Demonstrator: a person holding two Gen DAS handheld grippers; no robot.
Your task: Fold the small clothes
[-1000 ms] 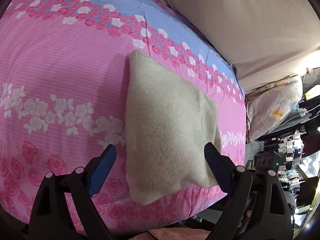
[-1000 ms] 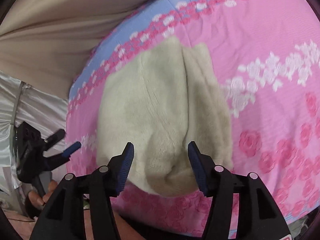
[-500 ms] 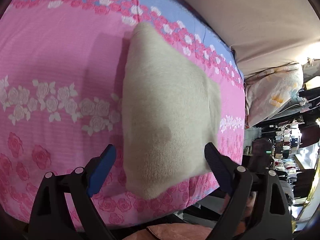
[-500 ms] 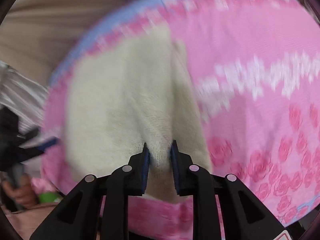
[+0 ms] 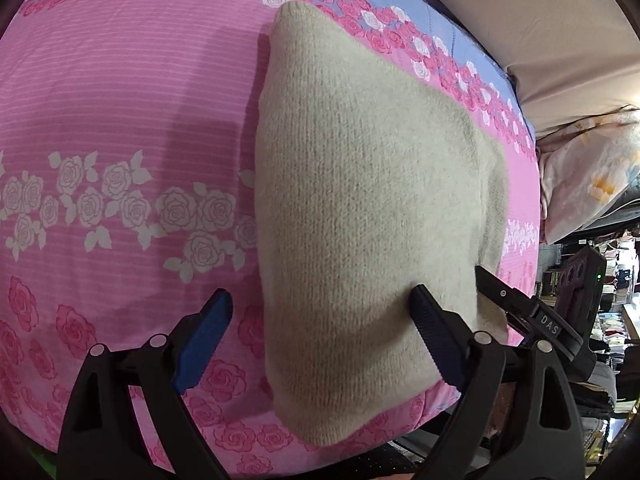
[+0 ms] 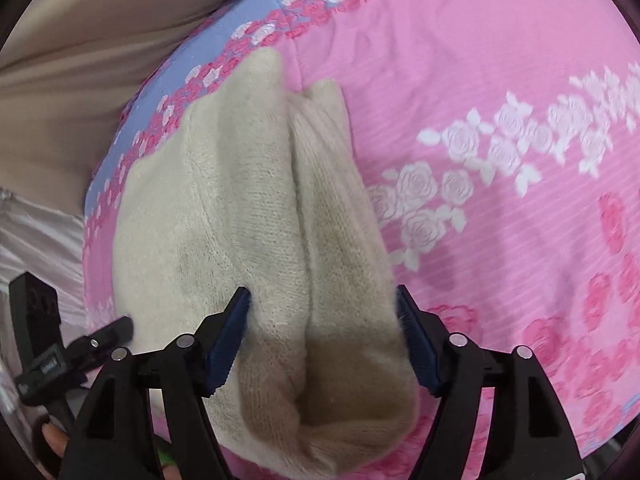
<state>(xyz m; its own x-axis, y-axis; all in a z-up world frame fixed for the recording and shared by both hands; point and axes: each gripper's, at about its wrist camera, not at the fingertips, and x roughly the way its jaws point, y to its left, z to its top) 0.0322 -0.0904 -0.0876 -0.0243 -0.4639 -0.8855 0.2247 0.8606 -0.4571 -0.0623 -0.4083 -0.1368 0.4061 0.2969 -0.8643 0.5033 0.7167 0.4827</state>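
Cream knit garment (image 6: 260, 240) is lying folded near the edge of the pink floral bedsheet (image 5: 120, 120). Right gripper (image 6: 322, 336) is straddling its near end w/ jaws spread, gripping nothing; left gripper (image 5: 320, 344) is likewise spread. Risk: closing on the top layer only is likely undoing the fold, or dragging it off the edge.

The bed (image 5: 120, 120) wears a pink sheet (image 6: 500, 60) printed with white and red roses, with a blue band along its far edge. A folded cream sweater (image 5: 360, 200) lies directly on it, ahead of both tongs, its near end between the spread fingers of the right tongs (image 6: 324, 340) and reaching the bed's near edge.
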